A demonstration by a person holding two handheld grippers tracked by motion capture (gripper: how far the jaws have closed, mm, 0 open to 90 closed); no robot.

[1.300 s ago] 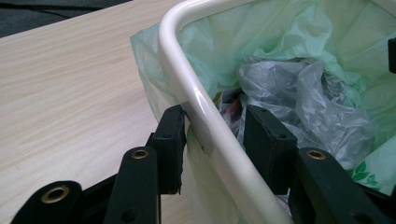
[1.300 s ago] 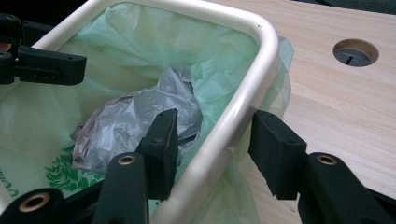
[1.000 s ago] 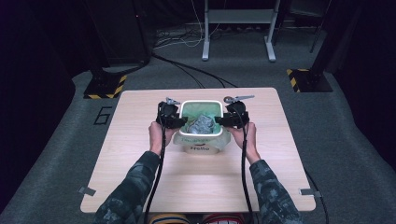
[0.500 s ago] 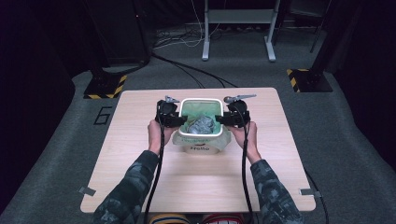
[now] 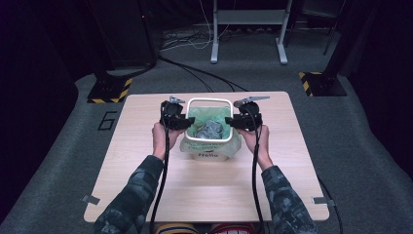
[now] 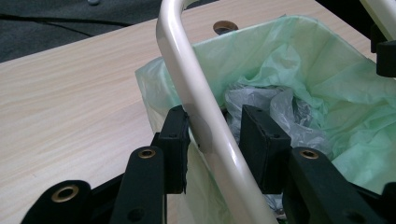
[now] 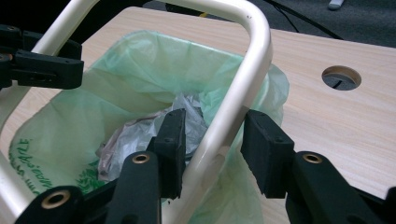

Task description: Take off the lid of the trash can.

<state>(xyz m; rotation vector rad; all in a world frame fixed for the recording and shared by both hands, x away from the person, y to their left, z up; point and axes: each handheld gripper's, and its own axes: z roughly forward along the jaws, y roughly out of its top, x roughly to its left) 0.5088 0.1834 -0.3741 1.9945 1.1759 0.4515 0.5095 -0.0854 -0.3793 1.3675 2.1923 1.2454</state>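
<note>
Near the bench's far edge, the bin stood; left tongs and right tongs straddled its frame, jaws wide. Closing unevenly could tear the bag.

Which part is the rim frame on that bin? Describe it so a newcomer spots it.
On the wooden table, find the small bin lined with a green bag. The rim frame is the cream rounded-square loop above the bag's mouth, glossy and rigid, unlike the crinkled film.
</note>
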